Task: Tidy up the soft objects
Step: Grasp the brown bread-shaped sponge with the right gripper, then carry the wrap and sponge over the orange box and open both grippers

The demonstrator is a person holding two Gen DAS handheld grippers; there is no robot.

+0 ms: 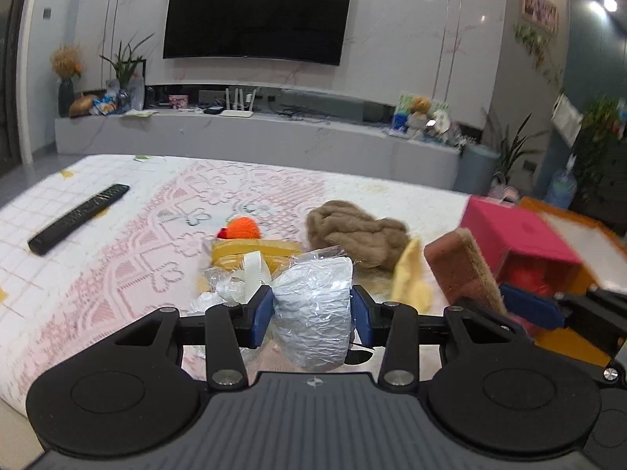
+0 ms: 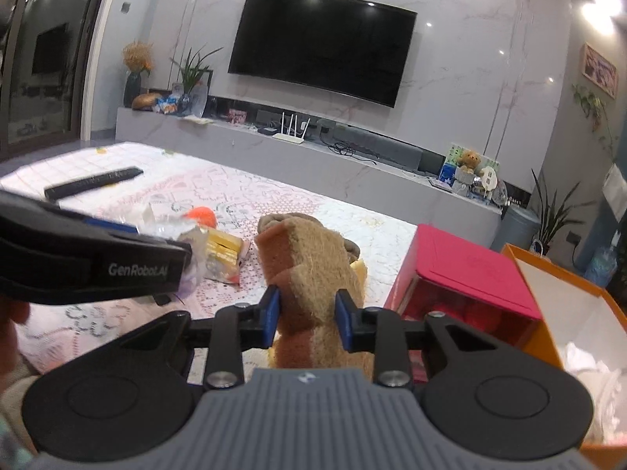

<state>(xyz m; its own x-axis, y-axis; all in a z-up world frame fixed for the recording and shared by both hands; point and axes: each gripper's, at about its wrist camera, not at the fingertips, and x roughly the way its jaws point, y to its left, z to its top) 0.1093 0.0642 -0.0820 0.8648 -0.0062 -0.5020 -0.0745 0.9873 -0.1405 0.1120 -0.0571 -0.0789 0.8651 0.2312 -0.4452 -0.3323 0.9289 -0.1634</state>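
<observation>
My left gripper (image 1: 311, 309) is shut on a grey soft roll wrapped in clear plastic (image 1: 313, 305), held above the bed. My right gripper (image 2: 307, 319) is shut on a brown and tan furry plush (image 2: 309, 270), which also shows in the left wrist view (image 1: 458, 266). On the bed lie a brown woolly bundle (image 1: 360, 231), an orange knitted toy (image 1: 241, 229), a yellow packet (image 1: 254, 254) and a pale yellow soft piece (image 1: 409, 278). The left gripper's body (image 2: 90, 262) shows at the left of the right wrist view.
A pink-lidded box (image 2: 470, 274) with red things inside and an open orange box (image 2: 564, 313) stand at the right. A black remote (image 1: 78, 217) lies on the bedspread (image 1: 117, 266) at the left. A TV wall and low shelf stand behind.
</observation>
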